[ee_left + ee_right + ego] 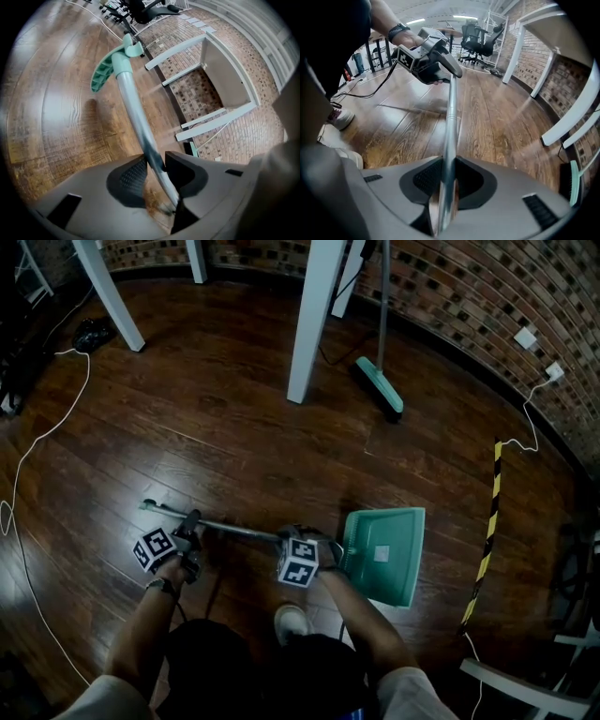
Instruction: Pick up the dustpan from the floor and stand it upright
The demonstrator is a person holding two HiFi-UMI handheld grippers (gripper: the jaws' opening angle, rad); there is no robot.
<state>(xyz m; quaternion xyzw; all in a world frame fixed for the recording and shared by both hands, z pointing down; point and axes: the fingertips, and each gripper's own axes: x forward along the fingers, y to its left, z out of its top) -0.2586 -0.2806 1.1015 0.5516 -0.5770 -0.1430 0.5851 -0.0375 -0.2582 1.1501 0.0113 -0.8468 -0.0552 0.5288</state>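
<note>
Head view, near to far. At the near edge, the person's shoe [292,620] stands on the dark wooden floor [234,427]. Just beyond it lies the dustpan [384,554], not yet upright: its long axis runs left to right across the scene, with the teal pan at the right end, lying flat, and the metal handle [234,528] reaching left to a teal grip end [150,506]. Which way the pan's mouth faces cannot be told.

The right gripper [289,536] takes the handle close to the pan. In the right gripper view its jaws are closed on the pole, one pad pressing each side. The left gripper [192,523] takes the same handle nearer the grip end, well apart from the right. In the left gripper view the pole passes between its jaws and is clamped by them, with the grip end beyond.

To the right, a yellow-and-black strip [487,531] lies on the floor. To the left runs a white cable [47,427]. Farther off stand a white table leg [314,320] and a teal-headed broom [380,390], its head on the floor near the brick wall [469,296].
</note>
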